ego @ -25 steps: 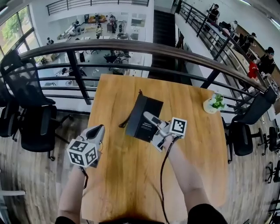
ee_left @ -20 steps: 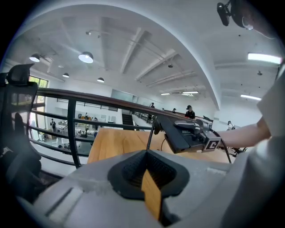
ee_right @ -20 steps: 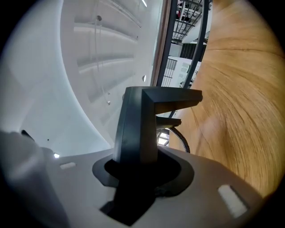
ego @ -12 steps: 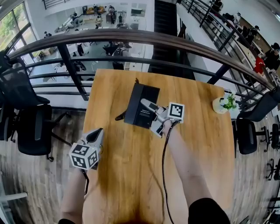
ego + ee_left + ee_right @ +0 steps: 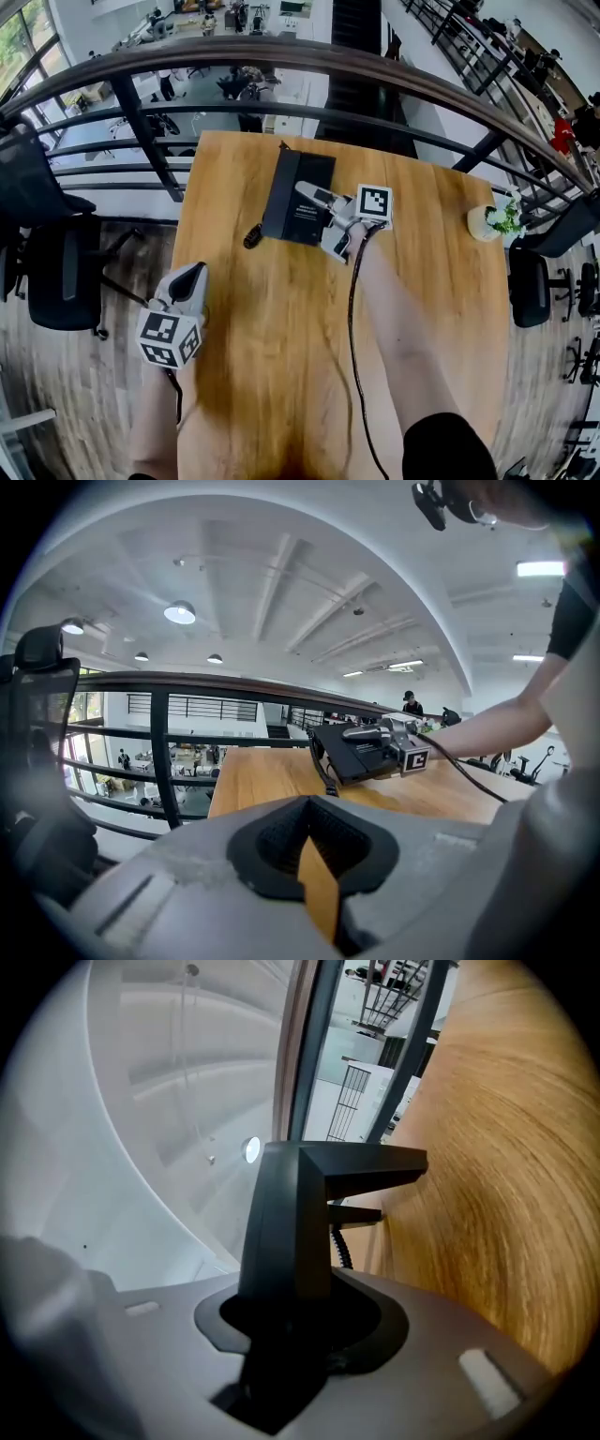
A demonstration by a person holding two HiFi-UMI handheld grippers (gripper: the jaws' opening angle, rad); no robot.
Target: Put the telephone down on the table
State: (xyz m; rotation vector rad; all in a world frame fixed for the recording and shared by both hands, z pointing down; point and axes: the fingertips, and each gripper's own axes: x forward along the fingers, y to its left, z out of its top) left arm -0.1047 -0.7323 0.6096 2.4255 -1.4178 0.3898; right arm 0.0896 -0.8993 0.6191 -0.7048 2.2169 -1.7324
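**One telephone low over the bench, not yet let go**

Head view: my right hand-held gripper [image 5: 314,199] reaches to the far end of the wooden bench [image 5: 262,309] and has the black telephone [image 5: 286,197] in its grip, one finger lying across the top of the casing. The set sits close to the far edge, right under the railing [image 5: 281,52], and its cord [image 5: 251,236] trails off the near left corner onto the wood. My left hand-held gripper [image 5: 192,277] hangs at the bench's left edge, well apart from the telephone, carrying nothing. A small potted plant [image 5: 497,220] stands near the right edge, clear of the work.

Left gripper view: these jaws are drawn together with only a thin sliver between them and nothing in it. Beyond them I see the telephone side-on, tilted, its lower edge very near the bench top. I cannot tell whether it touches the wood or floats just above it.

Right gripper view: the jaws are clamped on the telephone's dark body, which fills the throat and stands up between them, with the bench grain sweeping past on the right.

My judgement: the carry is nearly finished and the spot looks chosen. What remains is to settle the set flat on the wood, spread the right jaws, and back out without dragging the cord or nudging the set toward the edge.
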